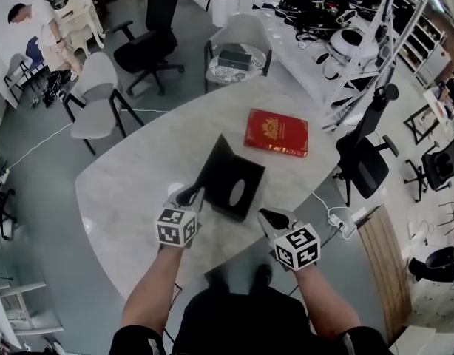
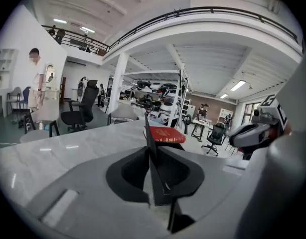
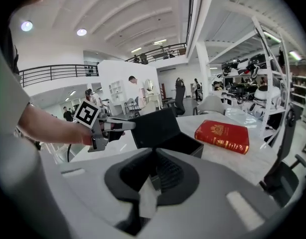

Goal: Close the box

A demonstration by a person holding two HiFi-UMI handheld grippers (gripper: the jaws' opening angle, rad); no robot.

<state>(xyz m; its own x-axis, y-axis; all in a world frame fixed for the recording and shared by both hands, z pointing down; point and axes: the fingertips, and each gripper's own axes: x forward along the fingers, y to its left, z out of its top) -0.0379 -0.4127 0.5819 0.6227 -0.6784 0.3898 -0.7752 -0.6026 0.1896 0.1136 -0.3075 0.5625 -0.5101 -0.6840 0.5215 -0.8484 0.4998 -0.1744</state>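
A black box (image 1: pixel 240 191) stands open on the white marble table (image 1: pixel 138 176), its lid (image 1: pixel 216 170) raised upright on its left side. My left gripper (image 1: pixel 191 195) is shut on the lid's near edge. In the left gripper view the thin lid (image 2: pixel 150 148) runs edge-on between the closed jaws of the left gripper (image 2: pixel 154 183). My right gripper (image 1: pixel 265 215) hovers by the box's near right corner, shut and holding nothing. In the right gripper view the right gripper (image 3: pixel 153 176) points at the box (image 3: pixel 180 144), and the left gripper (image 3: pixel 124 126) pinches the lid (image 3: pixel 155 127).
A red book (image 1: pixel 276 132) lies flat beyond the box, to its right. Grey chairs (image 1: pixel 94 98) and a black office chair (image 1: pixel 153 39) stand past the table's far edge. Another black chair (image 1: pixel 367 154) and a shelf rack (image 1: pixel 375 43) are at the right.
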